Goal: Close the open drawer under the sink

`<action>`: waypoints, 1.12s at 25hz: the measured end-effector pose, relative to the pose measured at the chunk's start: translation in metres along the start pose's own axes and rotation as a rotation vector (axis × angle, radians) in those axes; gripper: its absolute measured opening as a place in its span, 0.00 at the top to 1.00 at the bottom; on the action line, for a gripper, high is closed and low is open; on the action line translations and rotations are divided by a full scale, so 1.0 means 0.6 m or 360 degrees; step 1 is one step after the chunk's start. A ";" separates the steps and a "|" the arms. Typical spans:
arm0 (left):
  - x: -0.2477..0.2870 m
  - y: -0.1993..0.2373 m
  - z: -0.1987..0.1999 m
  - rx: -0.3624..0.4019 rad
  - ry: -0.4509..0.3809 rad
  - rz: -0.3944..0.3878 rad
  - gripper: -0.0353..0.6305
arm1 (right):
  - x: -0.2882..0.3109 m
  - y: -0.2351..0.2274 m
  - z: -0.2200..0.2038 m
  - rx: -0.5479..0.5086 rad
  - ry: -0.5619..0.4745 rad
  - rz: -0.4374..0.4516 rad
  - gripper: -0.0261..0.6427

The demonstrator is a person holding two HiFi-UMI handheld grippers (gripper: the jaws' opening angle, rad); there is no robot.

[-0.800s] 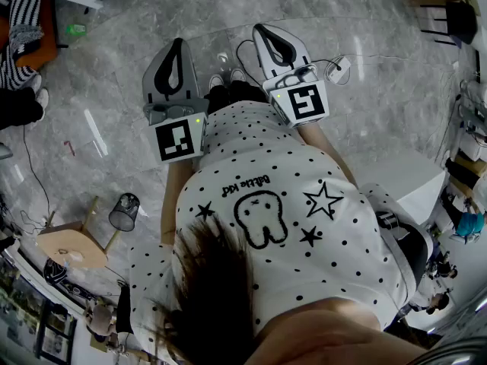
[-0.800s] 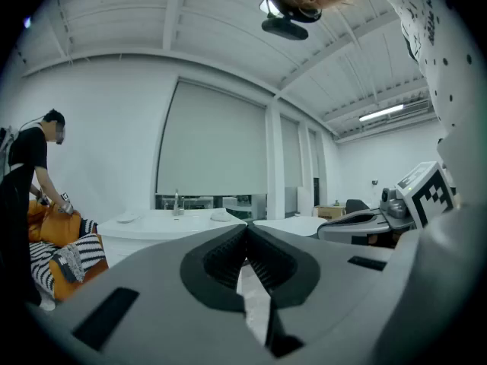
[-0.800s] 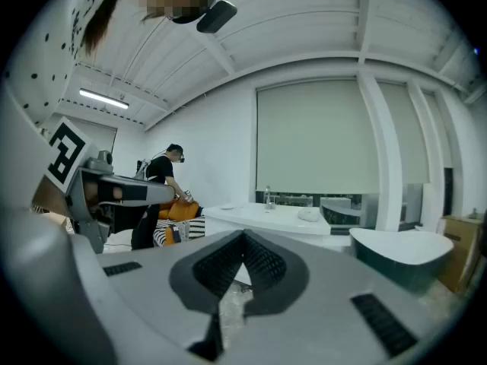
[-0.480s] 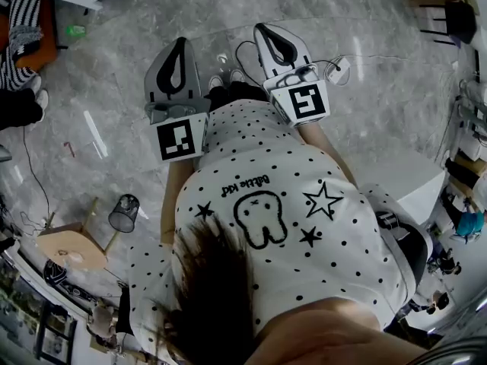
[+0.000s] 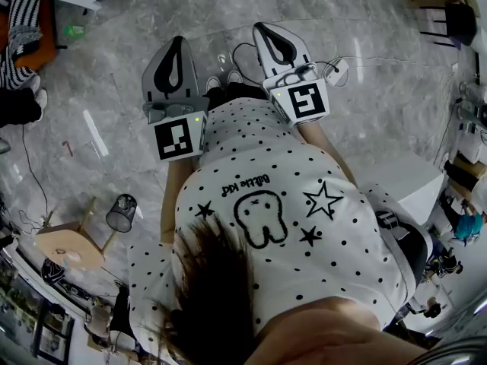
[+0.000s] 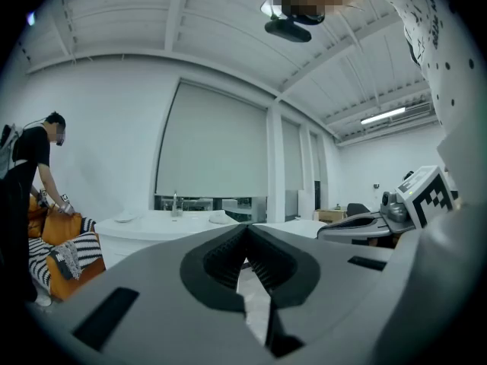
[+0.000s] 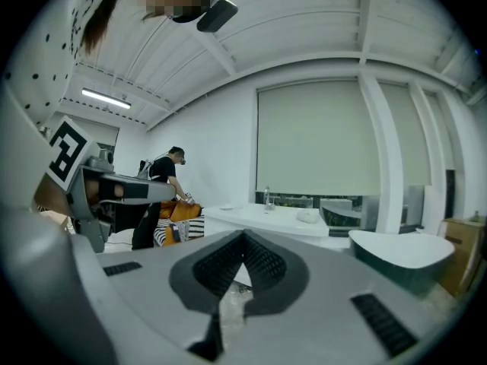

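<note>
Jaws of the left gripper meet at their tips with nothing between them. Behind the tips is only a leaf-shaped gap lined with ribbed black pads. The right gripper beside it is closed the same way and is just as empty. Both bodies are smooth grey plastic, and each carries a cube with a black-and-white square marker.

Both point out into the room from in front of a white polka-dot shirt, above a glossy grey marbled floor. A round wooden stool stands at the left of the floor.

Well apart from both pairs of jaws, across the room, a long white counter carries a thin upright tap. In the left gripper view the counter lies left of the tips. In the right gripper view it lies just above them.

The drawer under the sink cannot be made out. The counter's front is small and plain white at this range, and the gripper bodies cut off its lower part. A person in black bends over orange and striped cushions at the far left.
</note>
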State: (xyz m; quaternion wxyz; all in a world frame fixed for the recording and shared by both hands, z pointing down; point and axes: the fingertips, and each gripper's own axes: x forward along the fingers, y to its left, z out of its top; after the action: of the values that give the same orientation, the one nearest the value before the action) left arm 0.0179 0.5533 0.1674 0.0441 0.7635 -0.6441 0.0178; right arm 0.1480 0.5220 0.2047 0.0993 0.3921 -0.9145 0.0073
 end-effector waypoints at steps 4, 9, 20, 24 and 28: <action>0.010 -0.008 -0.002 -0.0005 -0.0001 0.0022 0.94 | -0.001 -0.012 0.000 0.0056 -0.0023 0.0044 0.94; 0.024 -0.020 -0.015 -0.0013 -0.0011 0.0040 0.94 | -0.002 -0.031 -0.016 0.0056 -0.0003 0.0078 0.94; 0.074 0.041 -0.039 -0.0086 0.0050 -0.0011 0.94 | 0.065 -0.043 -0.042 0.0133 0.0103 0.0062 0.94; 0.112 0.098 -0.016 -0.0098 0.0052 -0.0040 0.94 | 0.120 -0.035 -0.006 0.0114 0.0082 0.0032 0.94; 0.154 0.139 0.000 -0.0065 0.0015 -0.0108 0.94 | 0.174 -0.033 0.005 0.0108 0.0066 -0.0005 0.94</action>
State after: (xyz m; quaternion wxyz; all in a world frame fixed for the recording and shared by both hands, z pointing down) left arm -0.0488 0.4486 0.1790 0.0633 0.7837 -0.6179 0.0068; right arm 0.0914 0.4334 0.2203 0.1050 0.3963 -0.9110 0.0462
